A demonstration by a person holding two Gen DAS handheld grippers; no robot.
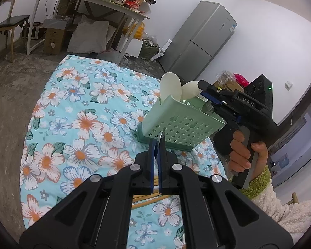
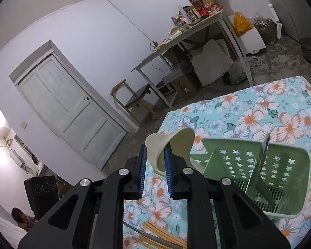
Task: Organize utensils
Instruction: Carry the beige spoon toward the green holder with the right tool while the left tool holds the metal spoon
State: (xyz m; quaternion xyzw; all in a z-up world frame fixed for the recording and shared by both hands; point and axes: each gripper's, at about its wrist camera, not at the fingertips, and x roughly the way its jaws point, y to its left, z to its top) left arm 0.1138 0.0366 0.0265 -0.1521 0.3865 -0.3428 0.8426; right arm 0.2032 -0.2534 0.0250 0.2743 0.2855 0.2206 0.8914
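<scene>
- The green utensil caddy (image 1: 182,124) with star-shaped holes stands on the floral tablecloth (image 1: 83,108), over by the cloth's right edge as the left wrist camera sees it.
- Two cream spoons stick up out of the caddy's far compartment, bowls on top. One spoon (image 1: 171,85) stands free, and the other spoon (image 2: 155,151) has its bowl sitting between the fingers of the right gripper (image 2: 155,164).
- The right tongs look let go rather than clamped. The blue pads (image 2: 143,166) are a bit apart on either side of the bowl, and I don't see them squeezing it.
- From the left wrist camera you can see the right hand (image 1: 244,151) wrapped around that gripper's handle, with a fuzzy cream sleeve and a green cuff.
- The left gripper (image 1: 156,145) is clenched all the way, pads together, with its tips right up against the caddy's near wall.
- A thin bit of metal shows at the left gripper's tips. I honestly can't tell if it's pinched or just behind them.
- A metal utensil (image 2: 263,157) stands tilted in the caddy's other compartment, with its lower end down on the slotted floor.
- Wooden chopsticks (image 2: 161,234) lie on the cloth near its front edge, below both grippers and outside the caddy.
</scene>
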